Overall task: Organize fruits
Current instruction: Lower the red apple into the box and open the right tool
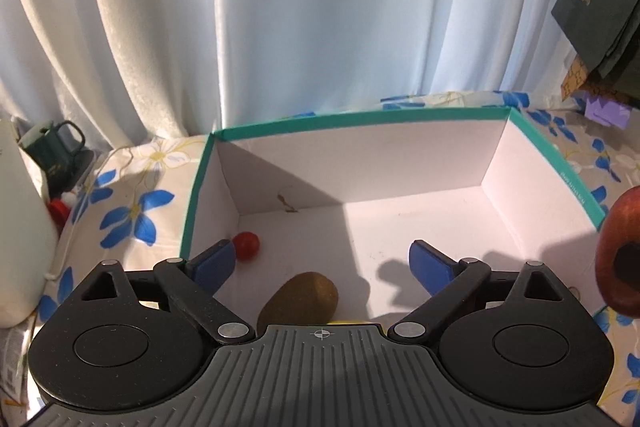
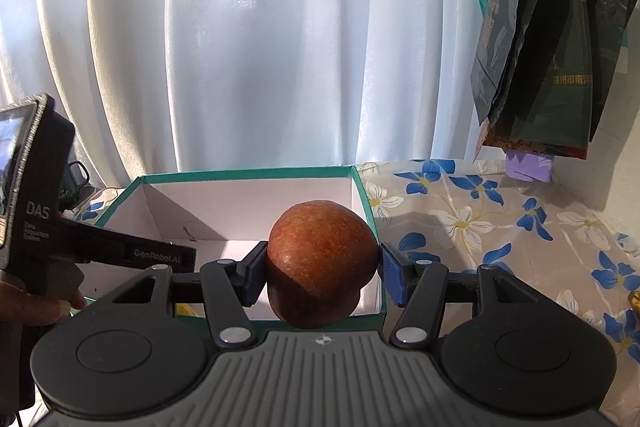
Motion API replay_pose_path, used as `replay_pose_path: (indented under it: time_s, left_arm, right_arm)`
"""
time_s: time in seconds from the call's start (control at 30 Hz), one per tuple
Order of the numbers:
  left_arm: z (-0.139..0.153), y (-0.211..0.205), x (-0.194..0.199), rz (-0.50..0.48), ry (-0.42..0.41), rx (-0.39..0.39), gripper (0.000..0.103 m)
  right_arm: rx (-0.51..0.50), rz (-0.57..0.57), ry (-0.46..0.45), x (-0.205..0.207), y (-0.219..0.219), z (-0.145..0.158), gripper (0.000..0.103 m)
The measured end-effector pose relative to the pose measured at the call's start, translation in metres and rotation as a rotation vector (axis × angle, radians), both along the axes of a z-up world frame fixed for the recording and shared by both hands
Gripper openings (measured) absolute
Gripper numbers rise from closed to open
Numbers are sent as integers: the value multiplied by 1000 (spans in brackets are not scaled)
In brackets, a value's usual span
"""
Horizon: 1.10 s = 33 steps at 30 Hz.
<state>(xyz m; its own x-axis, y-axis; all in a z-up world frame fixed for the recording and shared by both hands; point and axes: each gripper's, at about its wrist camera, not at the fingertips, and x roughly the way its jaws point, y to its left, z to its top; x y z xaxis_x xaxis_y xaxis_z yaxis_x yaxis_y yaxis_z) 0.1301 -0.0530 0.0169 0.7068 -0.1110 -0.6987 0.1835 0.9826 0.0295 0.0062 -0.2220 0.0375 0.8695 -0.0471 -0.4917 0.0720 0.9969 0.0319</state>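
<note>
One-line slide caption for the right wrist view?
Right hand-held gripper clamps round red apple above open teal-rimmed white cardboard box.

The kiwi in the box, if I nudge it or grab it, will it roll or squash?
The kiwi is egg-shaped and lies on its side on the box floor, so a nudge would likely roll it unevenly. Its matte, fuzzy-looking skin should grip well. It is probably soft, so squeeze gently.
</note>
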Motion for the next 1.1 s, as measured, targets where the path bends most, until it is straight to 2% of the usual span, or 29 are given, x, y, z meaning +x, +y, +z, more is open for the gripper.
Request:
replay_pose_path:
  time_s: [0.17, 0.33, 0.53, 0.7, 1.1]
  left_arm:
    - [20, 26, -18, 92, -50, -33, 97]
    - [31, 49, -44, 170, -84, -32, 100]
    - [31, 64, -68, 204, -79, -23, 100]
    - [28, 72, -68, 243, -49, -21, 100]
    - [23, 68, -70, 244, -25, 12, 100]
  right_arm:
    - [-2, 8, -2, 1, 0, 0, 58]
    - [-5, 10, 3, 4, 0, -3, 57]
    - [-18, 27, 9, 9, 6, -7, 57]
    - [-31, 39, 11, 12, 9, -9, 57]
    - [-52, 68, 21, 23, 15, -14, 57]
